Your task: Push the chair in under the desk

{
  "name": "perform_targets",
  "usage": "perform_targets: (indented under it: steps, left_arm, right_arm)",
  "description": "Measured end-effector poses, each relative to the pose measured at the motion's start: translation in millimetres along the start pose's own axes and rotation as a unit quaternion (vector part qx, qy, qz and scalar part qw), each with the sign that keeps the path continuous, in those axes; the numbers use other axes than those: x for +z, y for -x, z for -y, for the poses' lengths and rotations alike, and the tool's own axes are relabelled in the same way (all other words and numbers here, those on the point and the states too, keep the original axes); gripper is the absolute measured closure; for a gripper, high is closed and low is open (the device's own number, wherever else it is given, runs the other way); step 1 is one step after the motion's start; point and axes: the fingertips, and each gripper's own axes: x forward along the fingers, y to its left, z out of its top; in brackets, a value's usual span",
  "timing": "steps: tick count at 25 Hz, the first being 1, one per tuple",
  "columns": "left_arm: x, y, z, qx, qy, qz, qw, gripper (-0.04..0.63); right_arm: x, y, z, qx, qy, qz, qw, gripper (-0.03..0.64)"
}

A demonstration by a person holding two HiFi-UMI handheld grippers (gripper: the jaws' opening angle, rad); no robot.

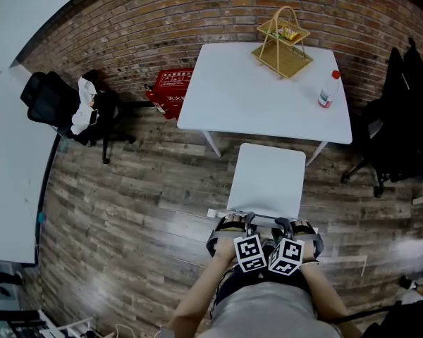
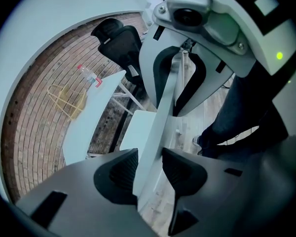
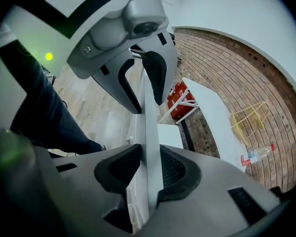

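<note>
A black office chair (image 1: 53, 101) stood far left, with a red box (image 1: 173, 90) by the left corner of the white desk (image 1: 233, 97). The white chair (image 1: 268, 178) stood at the desk's near edge, its seat not yet under it. The left gripper (image 2: 147, 168) was clamped narrow on the chair's backrest. Just beside it, the right gripper (image 3: 147, 169) pinched the same backrest. A basket (image 1: 282, 44) and a bottle (image 1: 328, 90) sat on the desk's right.
</note>
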Motion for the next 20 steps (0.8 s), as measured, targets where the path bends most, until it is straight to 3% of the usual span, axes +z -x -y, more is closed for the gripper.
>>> perform_targets:
  steps: [20]
  left_arm:
    - [55, -48, -82, 0.018, 0.02, 0.011, 0.9996, 0.434]
  right_arm:
    - [-33, -25, 109, 0.005, 0.045, 0.009, 0.999, 0.495]
